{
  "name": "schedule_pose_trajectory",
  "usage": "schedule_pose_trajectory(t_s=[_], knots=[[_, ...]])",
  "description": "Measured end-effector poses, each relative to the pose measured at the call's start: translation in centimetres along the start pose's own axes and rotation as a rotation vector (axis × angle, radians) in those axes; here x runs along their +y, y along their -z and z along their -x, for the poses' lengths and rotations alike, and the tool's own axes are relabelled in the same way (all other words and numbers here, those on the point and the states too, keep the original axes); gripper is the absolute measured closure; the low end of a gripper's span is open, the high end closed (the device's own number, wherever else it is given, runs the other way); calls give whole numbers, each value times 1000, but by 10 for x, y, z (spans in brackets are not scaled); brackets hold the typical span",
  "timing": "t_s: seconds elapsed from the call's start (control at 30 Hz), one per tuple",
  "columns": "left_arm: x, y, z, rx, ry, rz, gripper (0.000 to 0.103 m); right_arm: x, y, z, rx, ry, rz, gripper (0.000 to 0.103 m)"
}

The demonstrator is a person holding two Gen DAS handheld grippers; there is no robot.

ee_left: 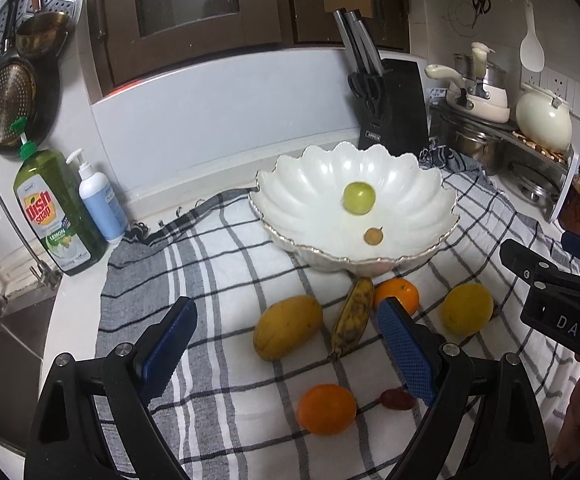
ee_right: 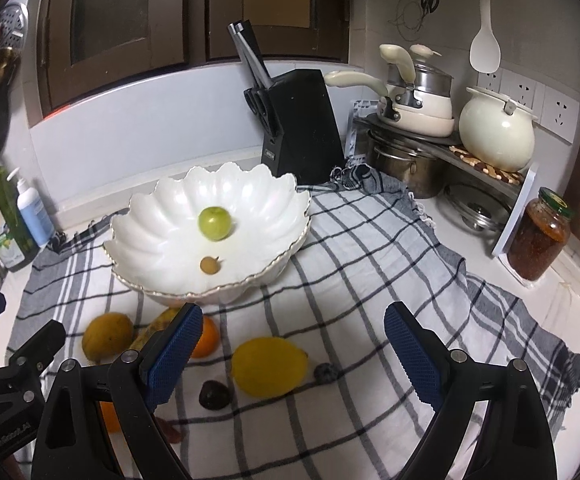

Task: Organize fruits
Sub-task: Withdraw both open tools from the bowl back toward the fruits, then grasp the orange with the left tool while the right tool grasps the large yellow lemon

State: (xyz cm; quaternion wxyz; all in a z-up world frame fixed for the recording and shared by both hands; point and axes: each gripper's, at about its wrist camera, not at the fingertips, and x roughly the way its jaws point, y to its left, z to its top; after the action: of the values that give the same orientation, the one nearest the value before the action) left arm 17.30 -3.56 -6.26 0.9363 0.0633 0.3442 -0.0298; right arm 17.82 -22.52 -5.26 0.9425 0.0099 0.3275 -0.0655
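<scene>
With both my left gripper [ee_left: 286, 344] and right gripper [ee_right: 293, 354] wide open, I'd grasp the firm, smooth yellow lemon [ee_right: 269, 366] across its middle.

A checked cloth [ee_right: 369, 264] covers the counter. At the far side a black knife block [ee_right: 301, 128] stands against the pale wall. To its right, a metal rack [ee_right: 485, 172] carries cream pans [ee_right: 417, 108] and a round cream pot [ee_right: 495, 134], with a steel pot [ee_right: 405, 164] tucked underneath. A jar with a green lid [ee_right: 539, 234] sits near the rack's right end. Far left, a green dish soap bottle [ee_left: 56, 212] stands just beside a white pump bottle [ee_left: 100, 200], close to the sink tap [ee_left: 10, 224].
</scene>
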Motion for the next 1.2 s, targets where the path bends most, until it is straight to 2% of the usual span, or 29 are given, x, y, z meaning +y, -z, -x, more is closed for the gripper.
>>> schedule_pose_trajectory(t_s=[0.4, 0.93, 1.2], knots=[[1, 25, -9, 17, 6, 14, 10, 2, 25, -10, 36, -4, -9, 10], [-5, 49, -31, 83, 12, 32, 11, 0, 47, -29, 77, -1, 2, 10], [-7, 61, -42, 120, 15, 39, 19, 2, 54, -38, 96, -4, 4, 10]])
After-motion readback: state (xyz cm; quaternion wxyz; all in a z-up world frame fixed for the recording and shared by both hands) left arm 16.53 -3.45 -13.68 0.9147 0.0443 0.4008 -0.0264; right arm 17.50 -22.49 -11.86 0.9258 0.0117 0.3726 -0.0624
